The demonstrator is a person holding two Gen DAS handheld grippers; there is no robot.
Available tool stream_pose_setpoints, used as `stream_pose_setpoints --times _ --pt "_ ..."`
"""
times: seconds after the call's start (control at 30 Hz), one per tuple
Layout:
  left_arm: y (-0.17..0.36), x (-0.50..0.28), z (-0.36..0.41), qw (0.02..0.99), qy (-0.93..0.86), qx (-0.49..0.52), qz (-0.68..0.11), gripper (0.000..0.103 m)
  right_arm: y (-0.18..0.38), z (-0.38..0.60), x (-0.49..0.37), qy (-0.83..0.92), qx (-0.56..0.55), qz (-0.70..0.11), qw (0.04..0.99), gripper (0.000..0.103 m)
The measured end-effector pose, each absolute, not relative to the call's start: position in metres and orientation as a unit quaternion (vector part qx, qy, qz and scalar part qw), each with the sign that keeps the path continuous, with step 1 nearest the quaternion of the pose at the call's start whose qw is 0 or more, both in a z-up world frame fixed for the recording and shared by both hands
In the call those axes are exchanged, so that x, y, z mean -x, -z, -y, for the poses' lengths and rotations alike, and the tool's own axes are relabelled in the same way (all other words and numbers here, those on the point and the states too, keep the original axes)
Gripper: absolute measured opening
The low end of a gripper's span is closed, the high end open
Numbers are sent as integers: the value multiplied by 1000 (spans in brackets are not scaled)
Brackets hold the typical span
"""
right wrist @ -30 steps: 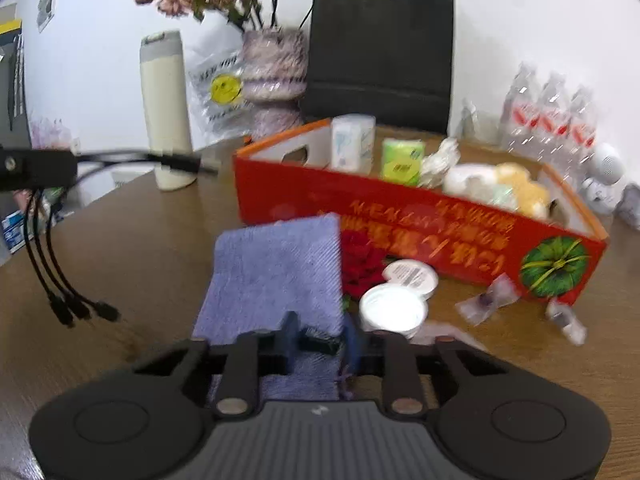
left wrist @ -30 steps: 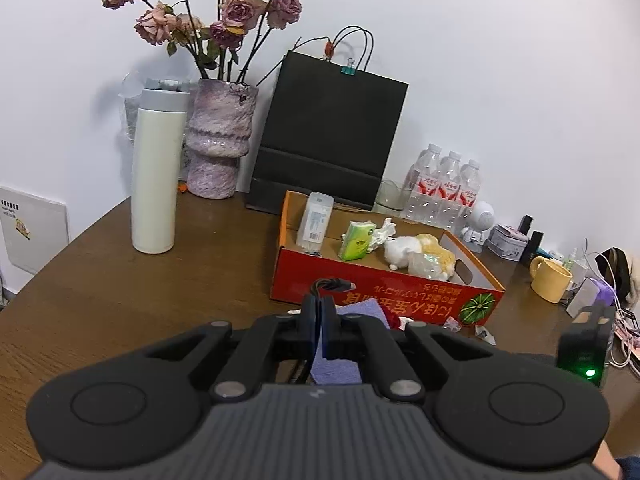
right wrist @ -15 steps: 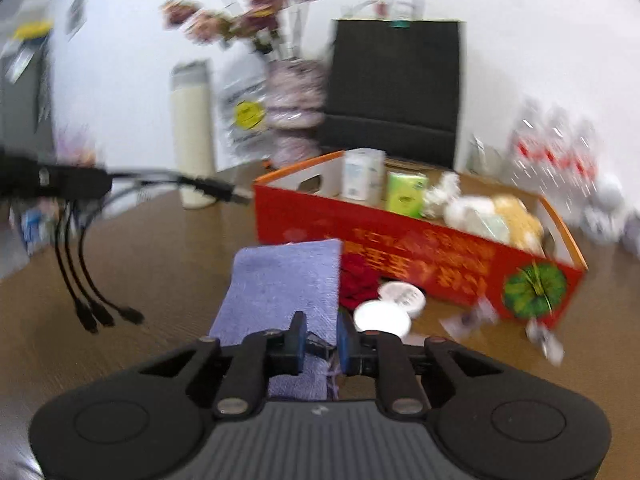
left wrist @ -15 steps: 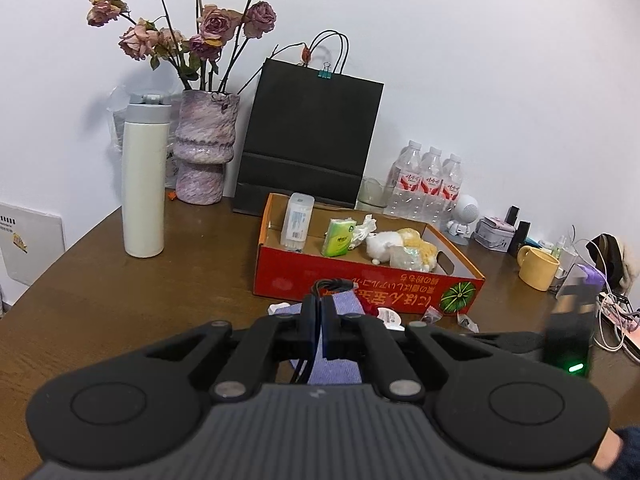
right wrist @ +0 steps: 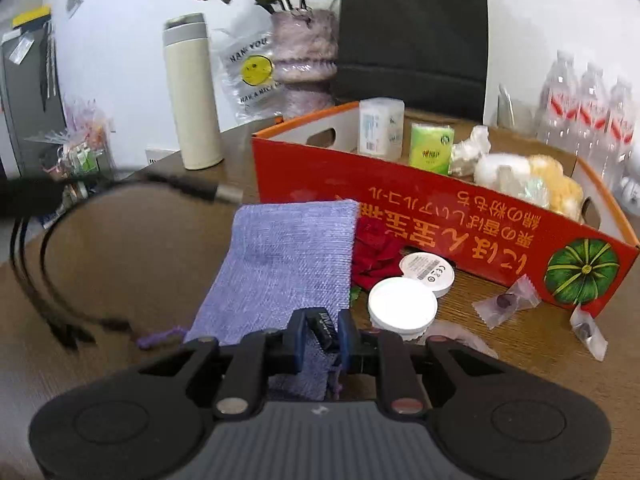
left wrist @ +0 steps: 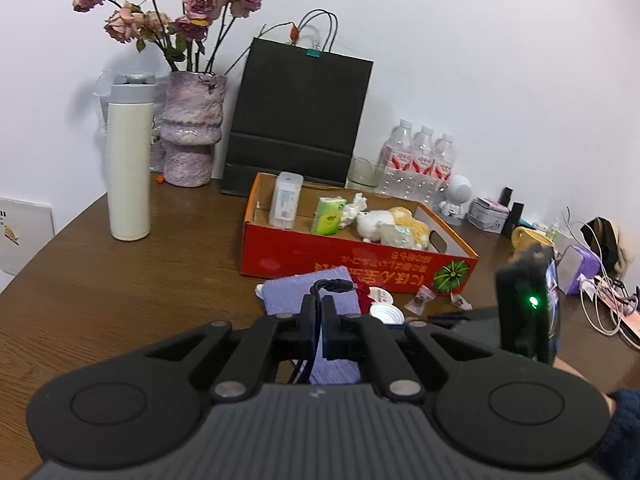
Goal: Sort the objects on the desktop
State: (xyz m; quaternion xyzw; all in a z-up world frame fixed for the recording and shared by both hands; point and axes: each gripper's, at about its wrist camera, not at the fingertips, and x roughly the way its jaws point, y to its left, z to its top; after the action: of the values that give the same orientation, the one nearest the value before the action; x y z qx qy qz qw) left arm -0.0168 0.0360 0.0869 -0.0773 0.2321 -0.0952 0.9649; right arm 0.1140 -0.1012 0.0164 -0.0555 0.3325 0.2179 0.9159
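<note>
Crowding the brown wooden table (left wrist: 120,280) are many small things. A red cardboard box (right wrist: 400,216) with orange rims and a printed green pumpkin stands open-topped in the middle, holding a white plastic case (right wrist: 380,128), a green tissue pack (right wrist: 431,148), crumpled white paper and pale, fluffy lumps. Lying flat just in front of the box is a purple woven pouch (right wrist: 280,264), rough in texture, with a red fabric rose (right wrist: 376,256) at its edge and two round white lids (right wrist: 402,304) beside that. Two clear sweet wrappers (right wrist: 506,302) lie near the pumpkin corner.

The left gripper (left wrist: 320,304) is closed tight on a black cable (left wrist: 334,285), whose metal-tipped plug sticks out above the fingers while its strands hang below; in the right wrist view the same cable loops over the table left of the pouch. The right gripper (right wrist: 322,326) clamps a small black block with white lettering, hovering over the near end of the pouch.

Behind the box stand a tall cream flask (left wrist: 130,160), a mottled pink vase (left wrist: 192,128) of dried roses, a black paper bag (left wrist: 300,112) and three clear water bottles (left wrist: 420,160). A yellow mug (left wrist: 530,238) and loose white wires sit at the far right. The wall behind is plain white.
</note>
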Motion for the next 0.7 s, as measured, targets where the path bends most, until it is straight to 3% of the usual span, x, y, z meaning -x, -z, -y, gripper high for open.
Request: stream_pose_setpoints --times 0.07,0.13,0.7 --pt "-86 19 -35 965 95 75 -232 3 -16 100 -114 -216 58 -332 916 16" --pt "-86 20 -36 965 91 75 -234 3 -16 97 -110 -217 72 -328 917 8" --pt "-89 22 -1 965 124 54 -224 3 -72 167 -38 -138 -3 -265 954 7"
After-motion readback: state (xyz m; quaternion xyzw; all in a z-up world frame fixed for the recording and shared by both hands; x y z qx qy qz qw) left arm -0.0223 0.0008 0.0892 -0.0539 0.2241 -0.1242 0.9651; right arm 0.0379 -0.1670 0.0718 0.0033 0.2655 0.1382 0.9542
